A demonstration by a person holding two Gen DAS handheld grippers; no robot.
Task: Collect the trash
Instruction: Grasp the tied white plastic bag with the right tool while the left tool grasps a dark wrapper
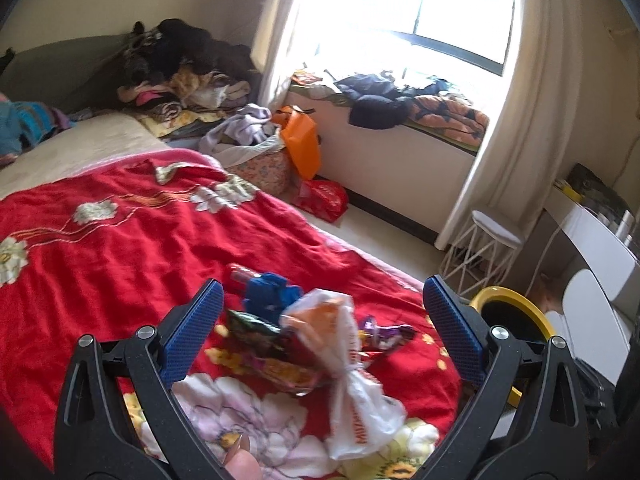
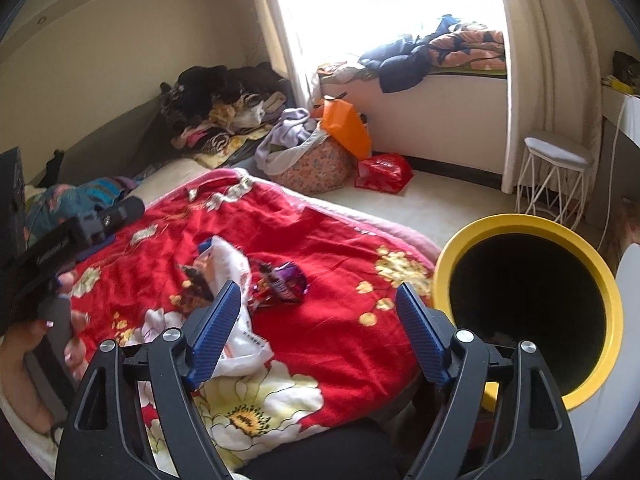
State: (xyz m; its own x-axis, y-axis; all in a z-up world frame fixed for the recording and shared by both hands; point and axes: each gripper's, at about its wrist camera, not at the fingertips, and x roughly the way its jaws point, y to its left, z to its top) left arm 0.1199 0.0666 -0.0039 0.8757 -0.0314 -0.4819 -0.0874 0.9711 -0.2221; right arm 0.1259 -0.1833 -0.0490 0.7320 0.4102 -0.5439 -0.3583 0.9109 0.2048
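Observation:
Trash lies on the red flowered blanket [image 1: 100, 264]: a knotted white plastic bag [image 1: 352, 380], a crumpled blue piece [image 1: 272, 294], a dark snack packet [image 1: 252, 326] and a purple wrapper [image 1: 384, 334]. My left gripper [image 1: 320, 300] is open and empty, jaws spread either side of the pile, just short of it. In the right wrist view the white bag [image 2: 236, 280] and the purple wrapper [image 2: 286, 278] lie ahead of my right gripper [image 2: 318, 294], which is open and empty. The yellow-rimmed bin [image 2: 528, 304] stands beside the bed, right of it.
The bin's rim also shows at the bed's right edge [image 1: 508, 300]. A white wire stool [image 2: 554, 176], a red bag [image 2: 384, 172] and an orange bag [image 2: 346, 126] stand on the floor. Clothes pile [image 1: 188, 76] at the bed's head. A white desk [image 1: 600, 232] stands right.

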